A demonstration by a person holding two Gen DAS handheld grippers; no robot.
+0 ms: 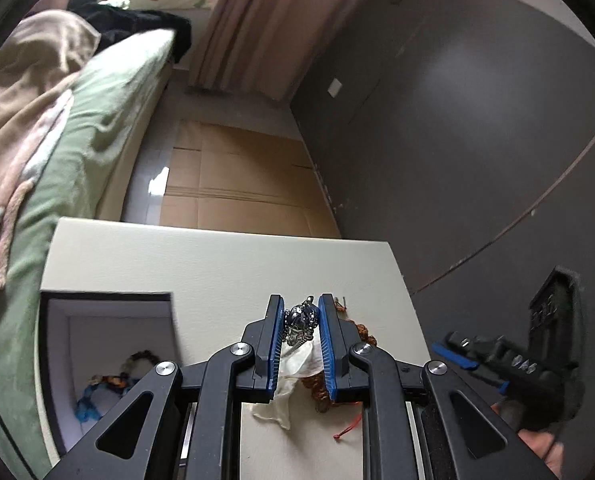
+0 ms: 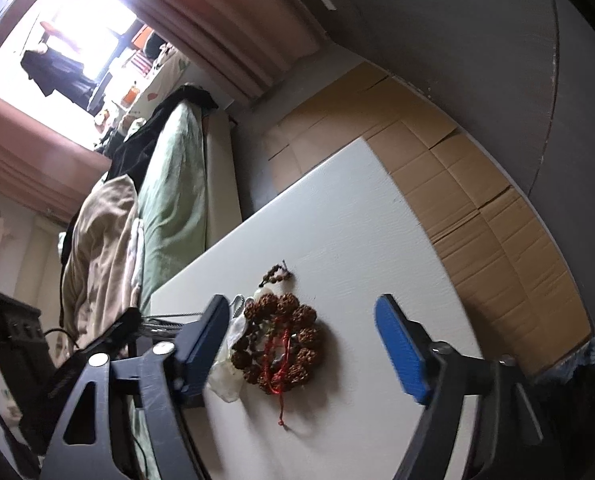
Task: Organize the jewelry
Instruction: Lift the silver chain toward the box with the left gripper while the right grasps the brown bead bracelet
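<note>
Both tools differ: left tool [image 1: 301, 320] pinches a blurred silver trinket [image 1: 300, 322] (shape unclear), right tool [image 2: 303, 334] spread.

Dark grey wall [image 1: 457, 100], pink curtains [image 1: 257, 20], green-sheeted bed [image 1: 97, 128] — flattened cardboard [image 1: 237, 180] on floor, bright window [image 2: 77, 20].

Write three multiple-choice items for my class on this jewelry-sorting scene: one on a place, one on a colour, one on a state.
1. Where is the open box relative to the left gripper?
A. to its left
B. to its right
C. beneath it

2. What colour is the cord on the brown bead bracelet?
A. green
B. red
C. white

3. What state is the right gripper in?
A. shut on the bracelet
B. shut, empty
C. open

Answers: 1 A, the box sits at the table's left edge. 2 B, a red cord trails from the beads. 3 C, its fingers stand wide apart on either side of the bracelet.
</note>
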